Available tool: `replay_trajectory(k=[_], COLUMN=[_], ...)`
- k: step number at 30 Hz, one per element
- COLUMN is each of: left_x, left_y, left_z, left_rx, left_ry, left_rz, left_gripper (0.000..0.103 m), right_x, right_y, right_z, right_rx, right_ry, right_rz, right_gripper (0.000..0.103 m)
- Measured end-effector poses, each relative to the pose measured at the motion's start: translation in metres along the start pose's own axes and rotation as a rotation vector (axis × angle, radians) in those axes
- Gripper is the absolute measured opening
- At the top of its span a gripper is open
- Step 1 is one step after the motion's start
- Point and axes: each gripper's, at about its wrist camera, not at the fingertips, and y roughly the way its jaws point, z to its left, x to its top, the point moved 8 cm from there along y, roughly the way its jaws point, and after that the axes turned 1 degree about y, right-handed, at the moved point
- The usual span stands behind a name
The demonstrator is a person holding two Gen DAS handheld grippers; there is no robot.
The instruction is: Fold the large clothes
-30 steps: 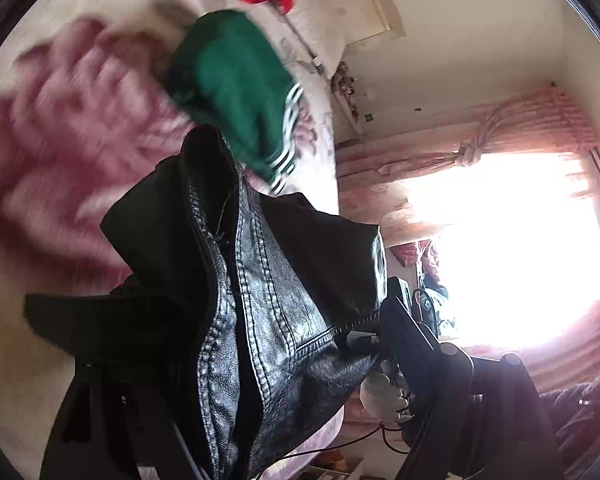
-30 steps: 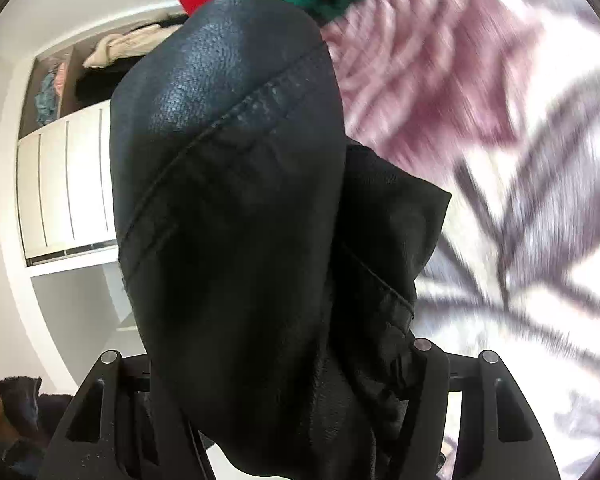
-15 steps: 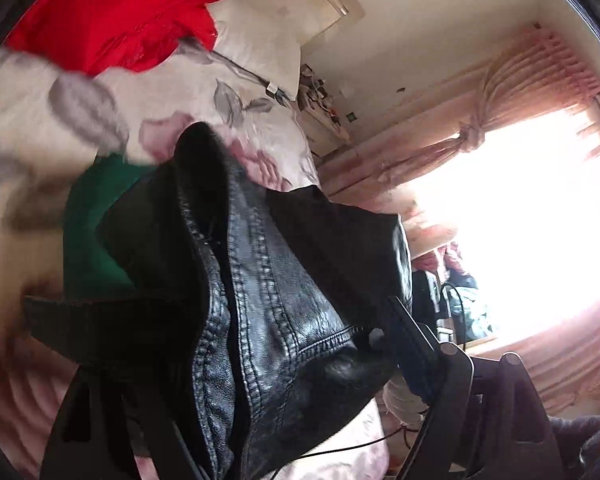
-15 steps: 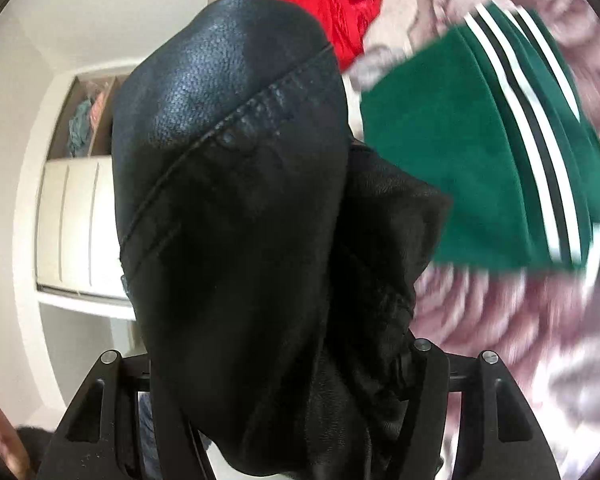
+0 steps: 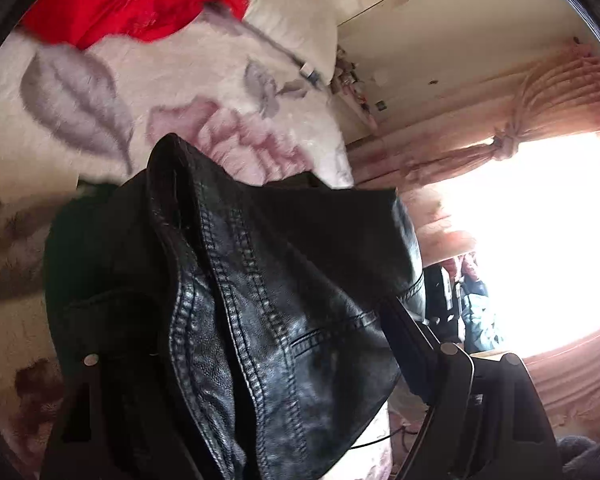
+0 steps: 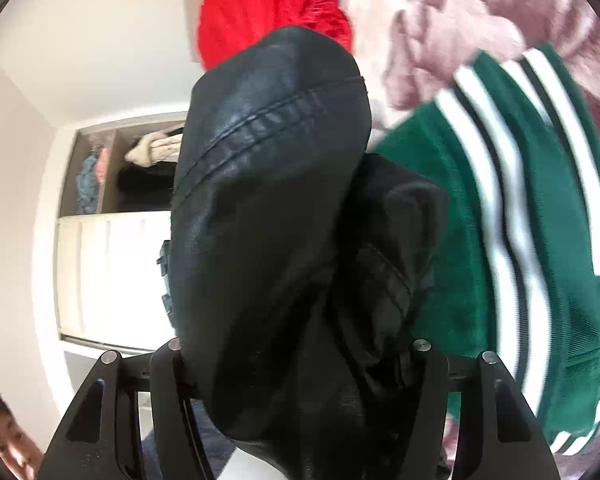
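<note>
Black jacket (image 5: 284,320) bunched thick in both claws, held above the bed (image 5: 204,80): left claw (image 5: 268,364) clenched on a stitched seam fold, right claw (image 6: 300,360) clenched on a smooth panel. Probably heavy, slick, stiff at seams; best gripped on stitching. Green top (image 6: 500,240) just beneath at right, red garment (image 5: 140,4) far. Bare blanket between for laying flat; bed edge toward the curtain (image 5: 540,92).

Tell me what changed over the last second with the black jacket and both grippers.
Both grippers swept the black jacket across the bed. In the left view the green garment slid down behind the jacket and the red garment came closer. In the right view the green garment came alongside. Nothing was released: left gripper and right gripper stayed clamped on the jacket.
</note>
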Motion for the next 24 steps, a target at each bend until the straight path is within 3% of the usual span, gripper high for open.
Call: replay_trajectory(k=[2, 6, 9, 12, 18, 21, 24], left_x=[0.020, 0.052, 0.055, 0.036, -0.029, -0.059, -0.063], left_y=[-0.013, -0.040, -0.043, -0.027, 0.036, 0.055, 0.046], left_z=[-0.017, -0.063, -0.068, -0.042, 0.053, 0.091, 0.091], left_rx=[-0.009, -0.001, 0.004, 0.007, 0.101, 0.162, 0.131], left_ry=[0.016, 0.121, 0.145, 0.096, -0.054, -0.097, -0.112], left_rz=[-0.019, -0.054, -0.068, -0.054, 0.060, 0.105, 0.057], left_gripper=[0.078, 0.078, 0.078, 0.078, 0.078, 0.077, 0.077], right_x=[0.013, 0.012, 0.030, 0.006, -0.024, -0.030, -0.029], right_y=[0.002, 0.004, 0.004, -0.014, -0.007, -0.012, -0.011], right_z=[0.031, 0.055, 0.071, 0.043, -0.093, -0.118, -0.112], right_rx=[0.007, 0.043, 0.050, 0.007, -0.180, -0.211, -0.261], right_ry=[-0.047, -0.099, -0.115, -0.085, 0.040, 0.060, 0.046], right_rz=[0.013, -0.006, -0.022, -0.005, 0.026, 0.016, 0.024], right_gripper=[0.065, 0.065, 0.065, 0.065, 0.065, 0.065, 0.074])
